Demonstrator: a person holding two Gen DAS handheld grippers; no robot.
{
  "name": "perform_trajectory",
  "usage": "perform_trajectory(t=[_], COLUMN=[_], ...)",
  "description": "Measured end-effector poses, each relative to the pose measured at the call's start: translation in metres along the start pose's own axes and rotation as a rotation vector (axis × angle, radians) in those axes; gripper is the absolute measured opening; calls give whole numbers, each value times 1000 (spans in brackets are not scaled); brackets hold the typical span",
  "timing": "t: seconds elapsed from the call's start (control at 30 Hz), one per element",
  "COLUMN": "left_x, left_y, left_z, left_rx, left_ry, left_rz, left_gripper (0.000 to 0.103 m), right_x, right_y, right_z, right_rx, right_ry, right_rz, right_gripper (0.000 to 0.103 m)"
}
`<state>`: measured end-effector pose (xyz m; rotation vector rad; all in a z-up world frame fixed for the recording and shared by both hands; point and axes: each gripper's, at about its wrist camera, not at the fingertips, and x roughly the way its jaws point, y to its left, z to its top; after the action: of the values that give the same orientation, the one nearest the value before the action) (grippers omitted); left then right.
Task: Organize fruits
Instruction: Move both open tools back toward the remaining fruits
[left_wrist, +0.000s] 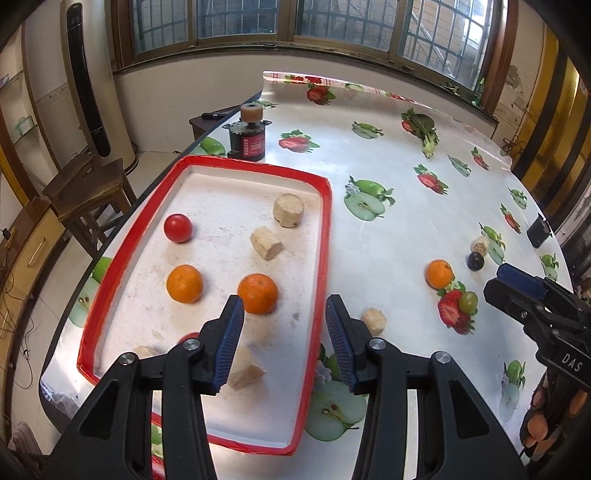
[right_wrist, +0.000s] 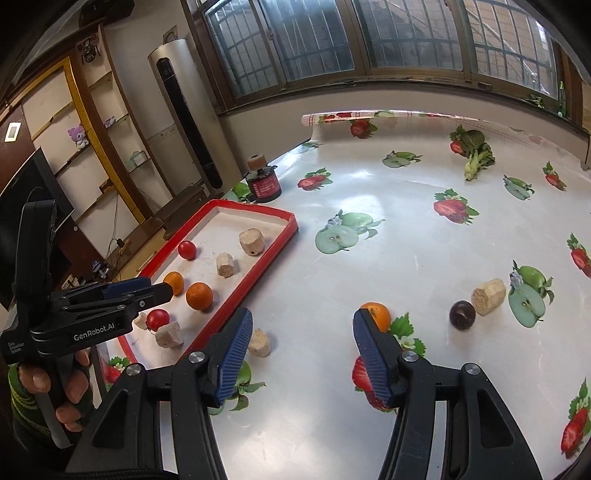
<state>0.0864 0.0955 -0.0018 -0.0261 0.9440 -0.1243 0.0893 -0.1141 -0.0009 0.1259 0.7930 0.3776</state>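
left gripper (left_wrist: 284, 332) released, empty | right gripper (right_wrist: 303, 349) released, empty | tray (left_wrist: 325, 236) long axis runs away from camera | orange (right_wrist: 377, 314) loose on table

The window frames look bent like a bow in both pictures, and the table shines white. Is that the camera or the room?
Camera, mostly: in the left wrist view the window frames bow along the top, a fisheye effect, with dark corners; in the right wrist view the glossy tablecloth throws back window light as a pale glare patch, while the tray stays sharp.
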Motion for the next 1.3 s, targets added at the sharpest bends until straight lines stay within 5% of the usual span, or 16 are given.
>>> perform_trajectory(t=[0.93,1.3], left_x=[13,54], left_y=[-73,-113], left_z=[-10,0], left_rx=[118,167], left_ry=[56,107], left_rz=[-84,-172], left_gripper=[44,44], right_x=[-32,14], right_y=[-88,-110], right_z=[-45,-29], right_rx=[147,158], right_ry=[10,61], right_rz=[-116,-141], right_gripper=[60,58])
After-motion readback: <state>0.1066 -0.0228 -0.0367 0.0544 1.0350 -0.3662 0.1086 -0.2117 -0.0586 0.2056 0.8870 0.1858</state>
